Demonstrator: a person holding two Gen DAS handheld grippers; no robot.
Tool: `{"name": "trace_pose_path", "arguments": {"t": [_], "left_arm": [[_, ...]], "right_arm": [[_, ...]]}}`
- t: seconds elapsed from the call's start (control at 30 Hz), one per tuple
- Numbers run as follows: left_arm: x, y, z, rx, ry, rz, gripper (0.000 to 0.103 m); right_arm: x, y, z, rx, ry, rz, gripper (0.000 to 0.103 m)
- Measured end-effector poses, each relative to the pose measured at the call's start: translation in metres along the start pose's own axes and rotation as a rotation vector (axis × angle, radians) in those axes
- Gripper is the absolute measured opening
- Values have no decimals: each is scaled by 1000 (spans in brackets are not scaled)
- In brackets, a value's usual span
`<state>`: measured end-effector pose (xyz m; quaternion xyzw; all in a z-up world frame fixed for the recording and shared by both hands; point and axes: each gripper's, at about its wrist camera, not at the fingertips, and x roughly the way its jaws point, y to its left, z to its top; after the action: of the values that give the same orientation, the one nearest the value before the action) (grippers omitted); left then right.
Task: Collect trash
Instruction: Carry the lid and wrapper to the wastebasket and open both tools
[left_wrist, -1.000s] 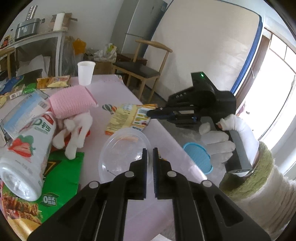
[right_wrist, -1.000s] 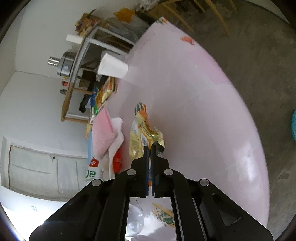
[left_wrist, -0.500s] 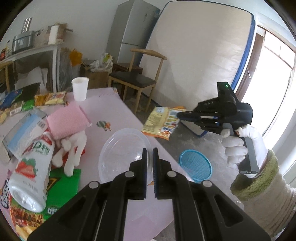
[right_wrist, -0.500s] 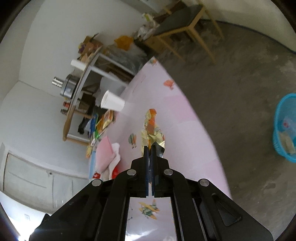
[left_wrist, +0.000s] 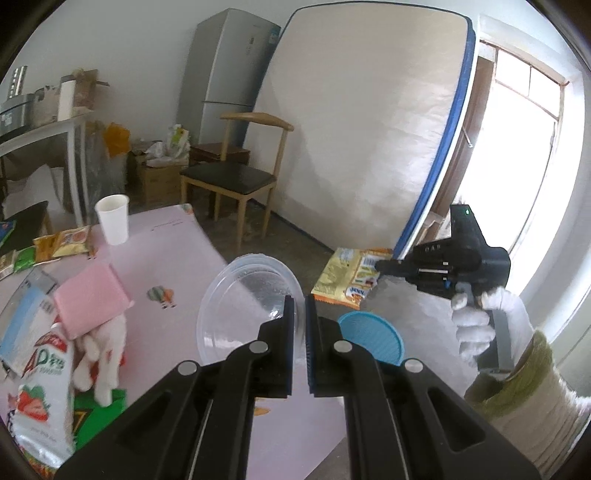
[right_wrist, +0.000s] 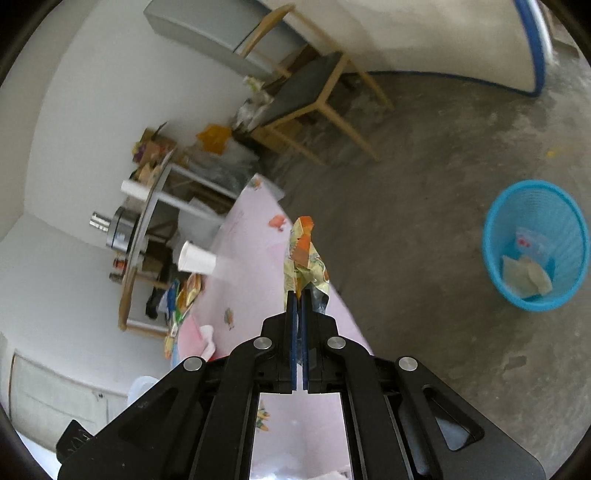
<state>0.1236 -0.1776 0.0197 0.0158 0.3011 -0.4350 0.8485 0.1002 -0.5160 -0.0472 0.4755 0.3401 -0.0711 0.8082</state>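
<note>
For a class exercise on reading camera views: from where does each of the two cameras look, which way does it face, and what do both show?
Left wrist: on the left gripper, facing across the pink table toward the mattress; its fingers pinch a clear bowl; gloved right hand shows.
Right wrist: on the right gripper, tilted down at floor and blue basket, clamping a yellow wrapper.
Shared: wrapper, basket, paper cup, chair.

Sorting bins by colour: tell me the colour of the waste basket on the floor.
Bright blue mesh waste basket, clearest in the right wrist view.
</note>
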Motion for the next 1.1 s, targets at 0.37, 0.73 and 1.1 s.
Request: {"name": "trace_pose_path", "arguments": {"t": [0.37, 0.73, 1.1], "left_arm": [[52, -37, 28, 57, 59, -111, 5], [185, -85, 46, 97, 288, -289, 5], [347, -156, 20, 56, 543, -410, 19]], "right_arm": [[-35, -55, 4, 76, -101, -73, 1], [-30, -142, 2, 211, -127, -216, 1], [-12, -252, 28, 428, -181, -409, 36]]}}
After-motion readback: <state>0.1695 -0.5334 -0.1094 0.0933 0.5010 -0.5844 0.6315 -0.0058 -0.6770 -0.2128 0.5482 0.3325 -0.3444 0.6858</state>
